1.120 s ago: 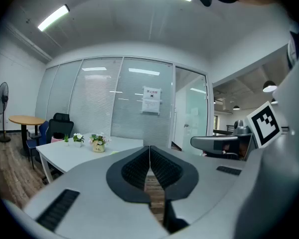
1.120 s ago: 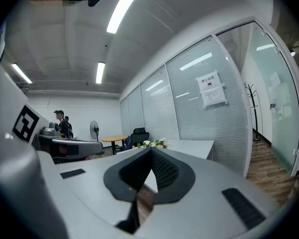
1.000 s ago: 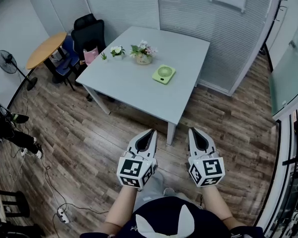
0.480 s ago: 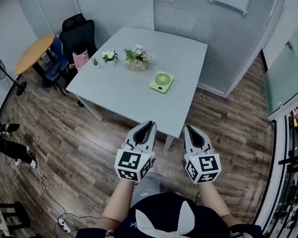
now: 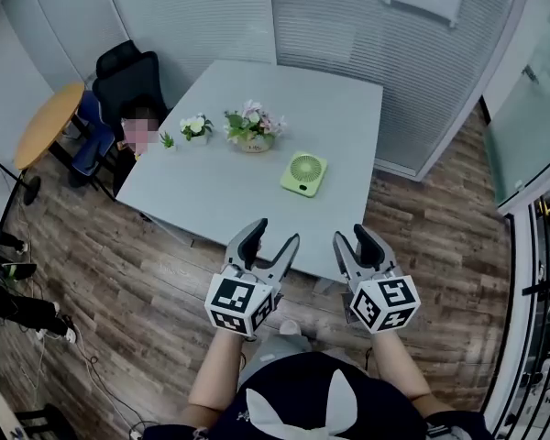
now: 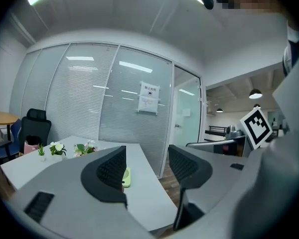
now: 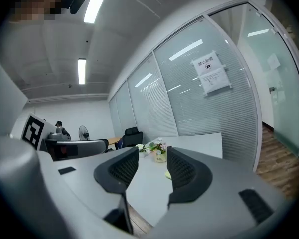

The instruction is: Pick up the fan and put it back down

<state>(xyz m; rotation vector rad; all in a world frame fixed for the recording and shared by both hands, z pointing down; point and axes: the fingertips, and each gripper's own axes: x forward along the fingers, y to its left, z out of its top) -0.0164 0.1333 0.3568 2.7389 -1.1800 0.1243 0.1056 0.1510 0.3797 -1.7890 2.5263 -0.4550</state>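
A square grey table (image 5: 247,200) fills the middle of the room, its near edge just ahead of both grippers. The left gripper (image 5: 277,233) has just been opening and its jaws stand wide apart with nothing between them. The right gripper (image 5: 352,235) has also just been opening; its jaws are parted less widely and likewise hold nothing. Both point almost level towards the table. A pot of flowers (image 5: 250,128) stands near the table's centre. The light-green fan (image 5: 304,173) lies flat on the tabletop nearer the person than the pot, well apart from both grippers. It is straight ahead, between their two lines, so neither hand looks clearly nearer. Its body is nearly square, with no marked long axis.
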